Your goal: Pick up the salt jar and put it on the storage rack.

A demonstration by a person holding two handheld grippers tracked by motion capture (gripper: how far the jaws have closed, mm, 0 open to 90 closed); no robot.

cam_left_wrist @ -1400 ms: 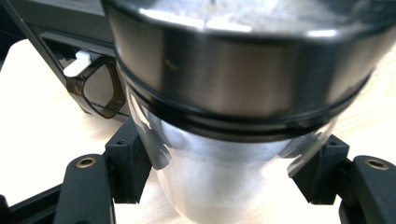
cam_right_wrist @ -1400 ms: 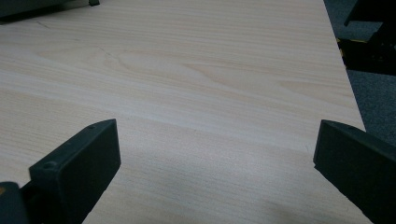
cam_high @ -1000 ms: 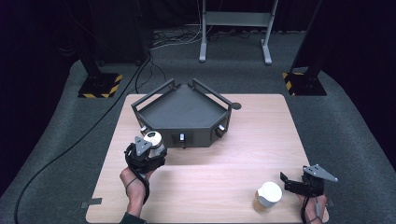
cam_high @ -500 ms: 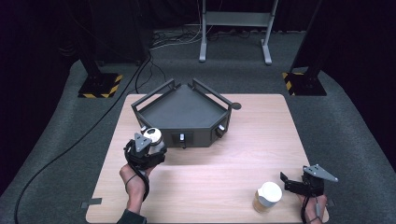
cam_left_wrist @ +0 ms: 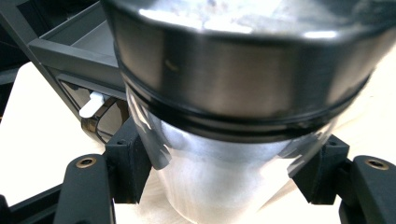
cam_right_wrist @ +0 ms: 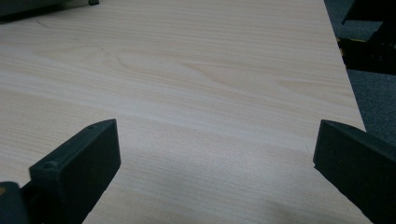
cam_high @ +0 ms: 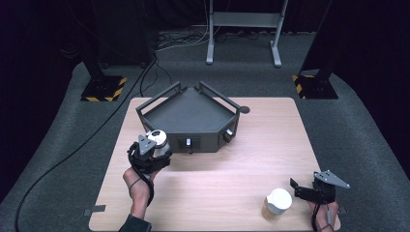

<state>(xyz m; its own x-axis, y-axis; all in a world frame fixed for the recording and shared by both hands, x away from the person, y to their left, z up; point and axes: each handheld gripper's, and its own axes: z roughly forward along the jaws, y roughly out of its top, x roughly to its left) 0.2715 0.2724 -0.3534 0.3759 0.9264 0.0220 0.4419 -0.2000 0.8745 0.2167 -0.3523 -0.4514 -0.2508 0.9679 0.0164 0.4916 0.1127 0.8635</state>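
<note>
- The left tongs (cam_high: 153,153) are clamped on a shiny round steel canister with a darker metal lid (cam_left_wrist: 233,107); in the left gripper view the black pads (cam_left_wrist: 128,165) press its lower wall from both sides.
- The canister sits in that grip at the near left corner of the dark grey angular tray (cam_high: 188,113), just beside its front wall, over the pale wooden table (cam_high: 251,154).
- The right tongs (cam_high: 302,191) are spread wide with nothing between them, low over the table's near right corner.
- Just beside them stands a white-lidded cup of amber liquid (cam_high: 277,204), untouched.
- To my eye the carrying step is in hand: next the canister needs lifting over the tray's wall and setting down inside.
</note>
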